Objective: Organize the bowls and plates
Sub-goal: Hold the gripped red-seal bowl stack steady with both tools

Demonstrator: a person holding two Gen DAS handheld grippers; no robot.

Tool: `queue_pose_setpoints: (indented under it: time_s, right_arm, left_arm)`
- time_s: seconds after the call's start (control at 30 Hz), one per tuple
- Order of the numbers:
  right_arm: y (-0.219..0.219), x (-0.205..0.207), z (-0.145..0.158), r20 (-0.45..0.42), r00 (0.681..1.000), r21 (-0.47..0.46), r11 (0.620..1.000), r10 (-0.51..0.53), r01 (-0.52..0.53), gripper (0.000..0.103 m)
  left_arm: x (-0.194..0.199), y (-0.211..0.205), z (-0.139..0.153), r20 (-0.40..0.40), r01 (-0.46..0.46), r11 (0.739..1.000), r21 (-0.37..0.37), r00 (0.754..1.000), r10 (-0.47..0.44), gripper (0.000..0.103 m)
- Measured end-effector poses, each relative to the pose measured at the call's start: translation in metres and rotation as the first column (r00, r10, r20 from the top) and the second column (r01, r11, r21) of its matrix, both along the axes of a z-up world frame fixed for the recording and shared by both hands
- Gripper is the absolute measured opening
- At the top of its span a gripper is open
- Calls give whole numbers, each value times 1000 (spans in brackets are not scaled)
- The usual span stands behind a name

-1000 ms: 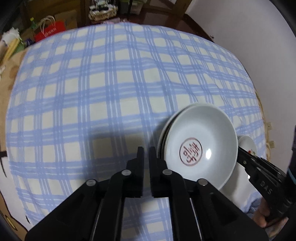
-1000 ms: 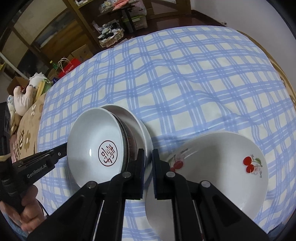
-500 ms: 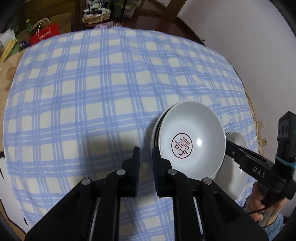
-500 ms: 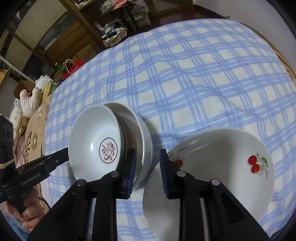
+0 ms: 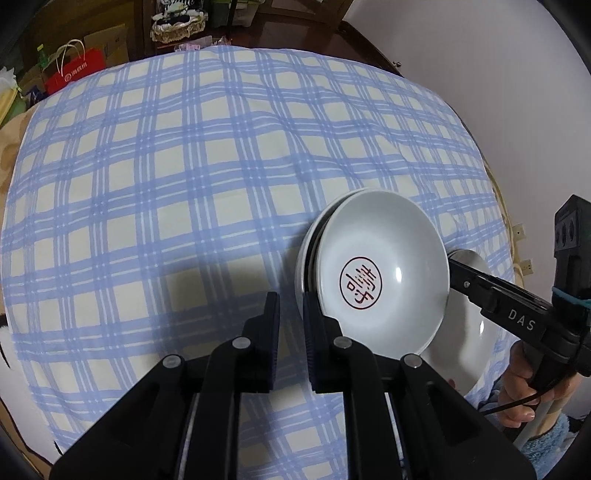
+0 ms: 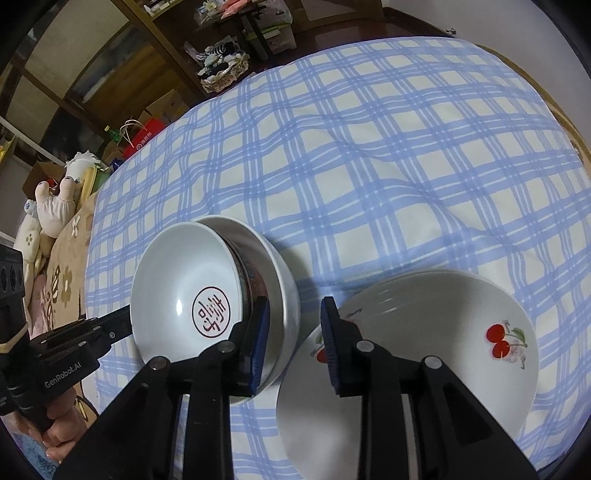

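A stack of white bowls (image 5: 380,280) stands on the blue checked tablecloth (image 5: 184,184); the top one has a red round seal mark inside. It also shows in the right wrist view (image 6: 184,295). A white plate with red cherries (image 6: 424,350) lies just right of the stack. My left gripper (image 5: 290,328) is open and empty at the stack's left rim. My right gripper (image 6: 293,343) is open and empty between the stack and the cherry plate. The right gripper also shows in the left wrist view (image 5: 495,299), and the left gripper in the right wrist view (image 6: 92,336).
The tablecloth (image 6: 369,166) covers a round table whose edge curves close on the right. Beyond the far edge stand shelves, a basket (image 5: 177,27), a red bag (image 5: 79,70) and a soft toy (image 6: 55,206).
Both grippers have opened from shut. Both have drawn back a little from the bowl stack, which stays in place.
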State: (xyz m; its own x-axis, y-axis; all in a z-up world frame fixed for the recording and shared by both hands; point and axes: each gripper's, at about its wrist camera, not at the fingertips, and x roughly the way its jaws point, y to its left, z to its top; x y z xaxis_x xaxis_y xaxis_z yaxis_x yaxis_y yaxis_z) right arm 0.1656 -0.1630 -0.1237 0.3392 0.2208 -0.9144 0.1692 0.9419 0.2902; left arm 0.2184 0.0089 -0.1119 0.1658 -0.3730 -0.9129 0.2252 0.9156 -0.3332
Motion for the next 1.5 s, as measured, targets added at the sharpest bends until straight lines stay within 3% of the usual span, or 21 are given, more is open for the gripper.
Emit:
queue_pose_setpoints:
  time_s: [0.37, 0.6, 0.8, 1.03, 1.27, 1.37, 1.5]
  right_arm:
    - [-8, 1, 3, -20, 1000, 3, 1000, -2, 2, 31]
    - [-7, 1, 2, -17, 1000, 3, 1000, 10, -10, 31]
    - [-3, 1, 1, -16, 1000, 28, 999, 18, -17, 17]
    - [1, 4, -1, -41, 999, -14, 1000, -16, 16, 17]
    - [22, 5, -7, -62, 998, -120, 993, -17, 9, 12]
    - [20, 3, -7, -54, 996, -90, 994, -65, 60, 10]
    - [18, 3, -8, -45, 997, -76, 996, -59, 55, 10]
  left_arm:
    - [-1, -2, -1, -41, 34, 999, -31, 999, -35, 12]
    - [-1, -9, -3, -30, 37, 999, 28, 999, -36, 15]
    - [-1, -18, -4, -1, 49, 993, 110, 999, -49, 18]
    - [1, -18, -5, 8, 39, 994, 106, 999, -41, 18]
    - [-1, -27, -9, 33, 37, 984, 177, 999, -44, 19]
    - [-1, -27, -8, 37, 39, 984, 175, 998, -47, 19]
    - [-1, -25, -9, 47, 37, 986, 163, 998, -45, 18]
